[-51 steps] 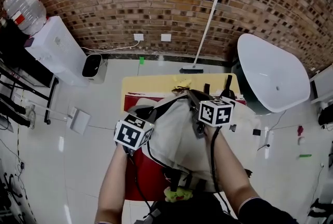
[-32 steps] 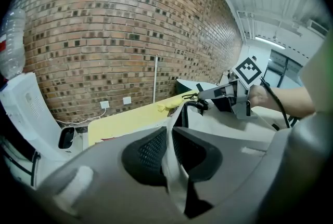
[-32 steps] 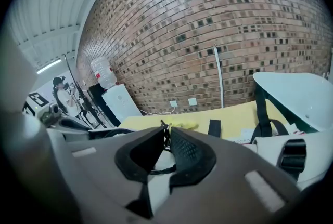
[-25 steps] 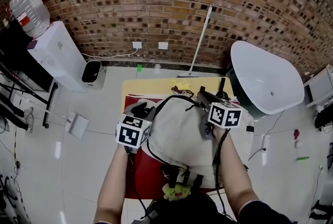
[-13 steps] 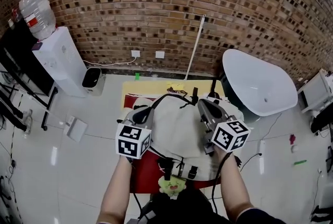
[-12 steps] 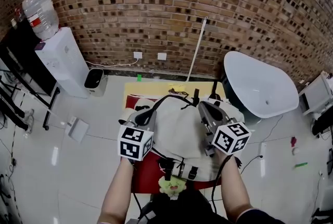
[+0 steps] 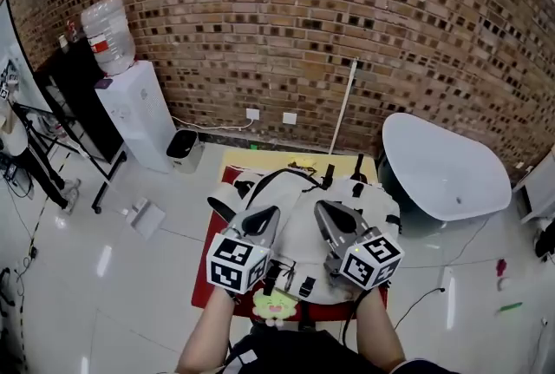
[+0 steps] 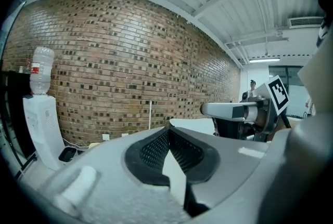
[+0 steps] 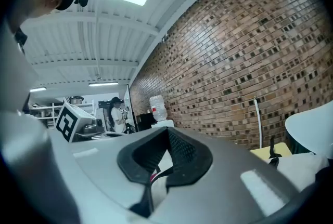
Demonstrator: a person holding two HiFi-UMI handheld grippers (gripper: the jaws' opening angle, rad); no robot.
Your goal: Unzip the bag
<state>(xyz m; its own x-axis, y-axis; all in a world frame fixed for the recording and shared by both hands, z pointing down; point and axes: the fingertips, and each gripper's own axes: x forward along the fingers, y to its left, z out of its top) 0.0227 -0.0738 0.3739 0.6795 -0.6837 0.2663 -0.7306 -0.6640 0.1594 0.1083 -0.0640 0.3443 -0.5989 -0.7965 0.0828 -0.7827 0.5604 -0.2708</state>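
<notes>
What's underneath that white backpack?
A red mat shows around the backpack, lying on a yellow table. Anything directly beneath the backpack is covered from view.

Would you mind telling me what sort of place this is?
Likely an indoor workshop or test studio rather than a home: a bare brick wall, a water cooler on a glossy tiled floor, and what looks like a freestanding white bathtub.

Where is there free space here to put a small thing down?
The tiled floor between the water dispenser and the table is bare. On the table only a yellow strip at the far edge is free; the bag covers the rest.
</notes>
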